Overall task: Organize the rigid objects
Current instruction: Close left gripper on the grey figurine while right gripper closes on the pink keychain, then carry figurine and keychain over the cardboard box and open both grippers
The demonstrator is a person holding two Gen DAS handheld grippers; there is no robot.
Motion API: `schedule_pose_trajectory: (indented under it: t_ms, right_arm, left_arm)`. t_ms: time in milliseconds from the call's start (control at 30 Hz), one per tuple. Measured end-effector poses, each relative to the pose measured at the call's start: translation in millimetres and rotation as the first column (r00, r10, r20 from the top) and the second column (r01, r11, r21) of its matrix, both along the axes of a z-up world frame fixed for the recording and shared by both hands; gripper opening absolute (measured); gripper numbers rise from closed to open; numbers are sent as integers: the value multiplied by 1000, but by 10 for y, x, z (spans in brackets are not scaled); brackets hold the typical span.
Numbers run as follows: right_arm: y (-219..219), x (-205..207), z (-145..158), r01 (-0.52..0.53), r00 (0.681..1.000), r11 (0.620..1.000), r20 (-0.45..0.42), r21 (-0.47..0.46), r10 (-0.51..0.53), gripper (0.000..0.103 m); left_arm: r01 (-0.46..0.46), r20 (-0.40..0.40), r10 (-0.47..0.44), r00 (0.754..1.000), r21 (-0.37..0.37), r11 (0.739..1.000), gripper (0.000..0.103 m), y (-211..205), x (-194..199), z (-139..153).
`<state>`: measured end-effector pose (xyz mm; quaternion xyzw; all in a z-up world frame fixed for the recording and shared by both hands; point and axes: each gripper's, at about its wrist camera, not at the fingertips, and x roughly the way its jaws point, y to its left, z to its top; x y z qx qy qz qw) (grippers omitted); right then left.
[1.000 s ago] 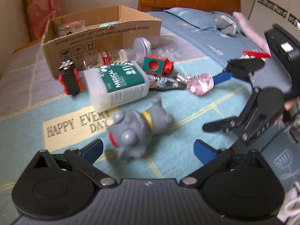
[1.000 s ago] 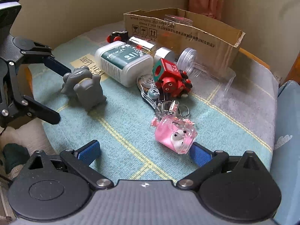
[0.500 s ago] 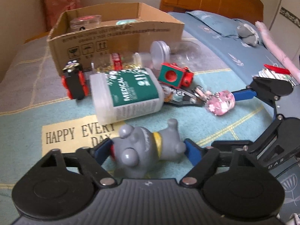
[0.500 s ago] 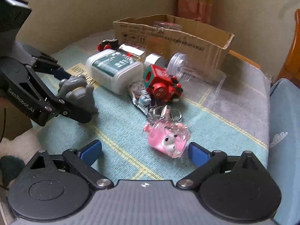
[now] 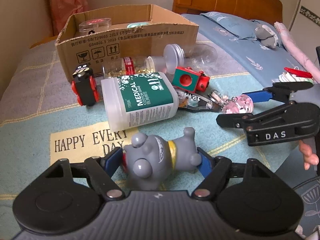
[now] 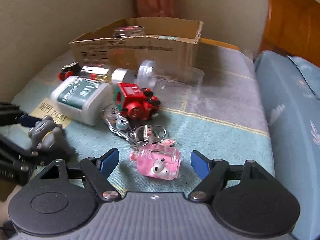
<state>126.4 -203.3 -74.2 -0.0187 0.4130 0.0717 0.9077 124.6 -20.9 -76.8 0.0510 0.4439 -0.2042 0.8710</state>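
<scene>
A grey toy figure [image 5: 144, 160] with a yellow collar lies on the teal bedspread, and my left gripper [image 5: 160, 159] has both blue pads against its sides while its jaws ease slightly apart. In the right wrist view the same toy [image 6: 45, 134] shows at the left edge. A pink clear charm [image 6: 160, 166] on a keyring lies between the blue pads of my right gripper [image 6: 154, 157]. Those jaws are closing, with a gap still on both sides of the charm. An open cardboard box [image 5: 128, 38] stands at the back.
A white and green cotton swab tub [image 5: 140, 100], a red and green cube toy [image 5: 188, 80], a black and red toy car [image 5: 85, 88] and clear jars [image 5: 174, 56] lie before the box. A blue pillow [image 6: 290, 100] and wooden headboard are on the right.
My left gripper came forward and closed onto the grey toy. My right gripper narrowed around the pink charm and rolled, so the scene looks tilted differently.
</scene>
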Motion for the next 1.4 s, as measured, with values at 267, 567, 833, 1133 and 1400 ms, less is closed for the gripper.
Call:
schedule_pose_trajectory:
  t_ms: [267,567,833,1133,1400]
  right_arm:
    - [90,8,21,44,999,998,-14,-35,-45,59]
    - [72,-62,113,-11,999,999,-36,-52,9,59]
    - [44,-138,311,-80,996,994,-45,-77,76,59]
    - [56,-161,456,-123,992,989,-48,-85,119,56]
    - [24,-142,630,-121,993,991,-19,-56,120,56]
  left_arm:
    - [-13,6,13,1000,0,1000,73,-22,-9,2]
    - [83,10,-83,997,-5,997,72,62,-4,100]
    - [184,-1,-184,983,40,982,72,91,-21,253]
    - [259,-11,-259,966,38,965,72,120,-27,386]
    - [276,19,-277,961,37,960,72,144,23,604]
